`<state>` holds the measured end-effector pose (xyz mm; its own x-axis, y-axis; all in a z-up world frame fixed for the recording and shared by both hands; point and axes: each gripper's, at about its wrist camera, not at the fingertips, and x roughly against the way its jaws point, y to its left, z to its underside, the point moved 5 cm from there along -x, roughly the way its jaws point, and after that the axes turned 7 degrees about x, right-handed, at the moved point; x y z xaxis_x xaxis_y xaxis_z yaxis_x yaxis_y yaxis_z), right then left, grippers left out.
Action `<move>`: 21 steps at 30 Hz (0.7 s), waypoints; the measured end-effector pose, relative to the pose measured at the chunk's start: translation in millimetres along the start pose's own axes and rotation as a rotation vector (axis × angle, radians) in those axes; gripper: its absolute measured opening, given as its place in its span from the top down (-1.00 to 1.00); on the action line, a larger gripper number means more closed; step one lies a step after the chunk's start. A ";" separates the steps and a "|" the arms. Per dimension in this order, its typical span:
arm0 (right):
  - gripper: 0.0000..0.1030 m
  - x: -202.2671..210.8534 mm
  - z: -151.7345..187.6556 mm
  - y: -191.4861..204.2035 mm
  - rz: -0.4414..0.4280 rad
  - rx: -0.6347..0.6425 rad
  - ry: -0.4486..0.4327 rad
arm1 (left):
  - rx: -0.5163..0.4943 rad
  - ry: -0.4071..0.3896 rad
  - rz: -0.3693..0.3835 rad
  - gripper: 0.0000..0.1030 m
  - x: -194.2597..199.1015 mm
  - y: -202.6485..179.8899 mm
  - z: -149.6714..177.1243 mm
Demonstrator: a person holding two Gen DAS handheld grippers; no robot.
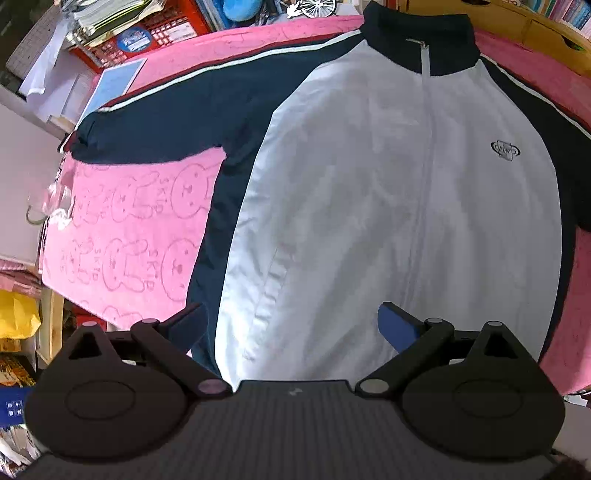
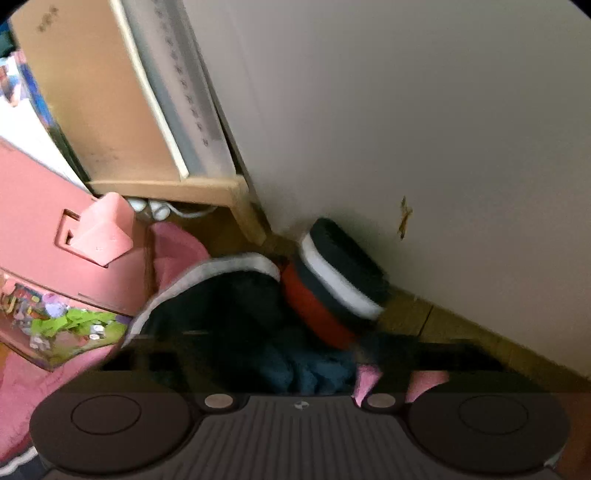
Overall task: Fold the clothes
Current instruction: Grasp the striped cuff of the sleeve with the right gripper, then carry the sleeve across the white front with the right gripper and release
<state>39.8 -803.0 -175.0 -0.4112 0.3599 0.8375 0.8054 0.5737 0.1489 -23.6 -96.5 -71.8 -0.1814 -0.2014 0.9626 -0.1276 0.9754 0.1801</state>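
Left wrist view. The jacket [image 1: 388, 177] lies front-up on the pink rabbit-print blanket [image 1: 129, 229], zipped, navy collar [image 1: 421, 40] at the far end, hem nearest your left gripper [image 1: 295, 325]. One navy sleeve [image 1: 177, 118] stretches sideways from the shoulder, its cuff near the blanket's edge, beside the red crate [image 1: 155, 33] of papers. Your left gripper hovers above the hem with its jaws spread wide, holding nothing; one finger sits over the navy side panel, the other over the white front.

Right wrist view. The picture is blurred. The striped cuff [image 2: 332, 284] (white, navy, red bands) of the jacket's other sleeve sits just ahead of your right gripper [image 2: 295, 350], with bunched navy cloth below it, close to the pale wall [image 2: 424, 110] and the wooden shelf [image 2: 166, 184]. The fingers are lost in dark cloth, so I cannot tell whether they are parted or pinching the sleeve.

Judgement: folding has barely begun; the step in hand looks like bringing that sleeve across the white front. To do it well, take the cuff squarely, lift only enough to clear the body, and lay it flat toward the zipper. Pin the hem with the left gripper so the slippery shell does not slide on the blanket.
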 end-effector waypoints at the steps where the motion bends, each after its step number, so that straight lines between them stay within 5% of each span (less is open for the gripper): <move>1: 0.36 4.4 0.6 1.2 -0.022 -0.015 -0.013 | -0.005 -0.003 0.003 -0.94 -0.7 -1.4 -2.6; 5: 0.46 43.3 5.6 26.7 -0.114 0.012 -0.118 | -0.014 -0.027 0.020 -0.94 -4.9 -5.3 -12.5; 8: 0.48 95.5 22.0 79.2 -0.277 0.086 -0.204 | -0.004 -0.037 0.041 -0.93 -7.7 -2.7 -20.1; 11: 0.49 154.2 60.0 151.9 -0.483 0.252 -0.266 | 0.017 -0.038 0.069 -0.93 -9.2 2.3 -26.2; 14: 0.49 190.7 128.4 236.3 -0.685 0.517 -0.236 | 0.042 -0.046 0.092 -0.93 -7.9 10.0 -28.8; 15: 0.44 196.5 155.8 264.3 -0.725 0.628 -0.213 | 0.051 -0.049 0.099 -0.93 -7.7 12.9 -28.6; 19: -0.35 197.5 270.1 327.0 -0.732 0.993 -0.065 | 0.084 -0.048 0.115 -0.94 -10.3 30.3 -20.3; 21: -0.51 206.3 317.4 335.3 -0.714 1.127 -0.007 | 0.100 -0.043 0.118 -0.94 -12.6 40.5 -14.9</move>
<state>89.5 -302.9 -119.2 -0.5971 -0.2706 0.7551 -0.3754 0.9262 0.0350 -12.0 -53.1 -73.6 -0.2419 -0.0917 0.9660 -0.1993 0.9790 0.0430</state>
